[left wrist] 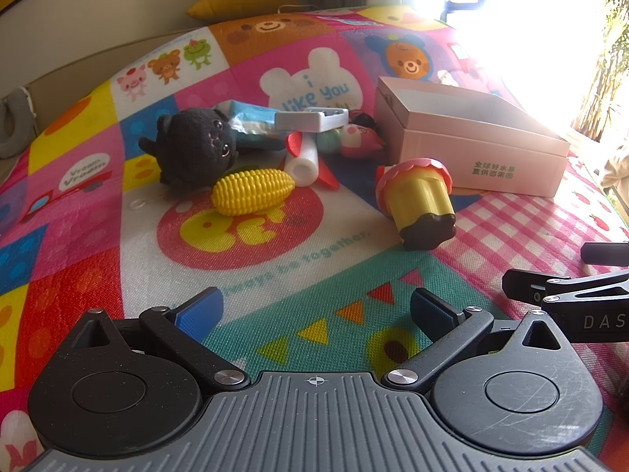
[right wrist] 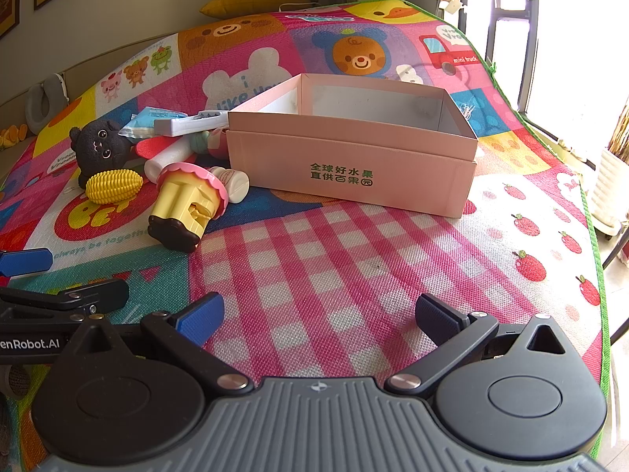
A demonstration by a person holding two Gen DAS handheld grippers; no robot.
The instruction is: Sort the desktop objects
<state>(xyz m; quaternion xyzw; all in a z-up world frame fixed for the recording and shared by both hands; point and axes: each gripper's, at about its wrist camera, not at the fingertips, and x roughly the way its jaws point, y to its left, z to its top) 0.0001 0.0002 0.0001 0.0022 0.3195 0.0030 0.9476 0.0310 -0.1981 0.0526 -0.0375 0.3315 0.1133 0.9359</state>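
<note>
Both tools, left (left wrist: 316, 310) and right (right wrist: 318, 312), spread wide and empty. Grab the pudding toy (left wrist: 416, 200) ahead first, across its yellow body, then drop it in the pink box (right wrist: 354, 157).

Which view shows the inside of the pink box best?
The right wrist view: the pink box is unglared, its floor looks empty. In the left wrist view the box is seen from lower, partly washed out by window glare.
</note>
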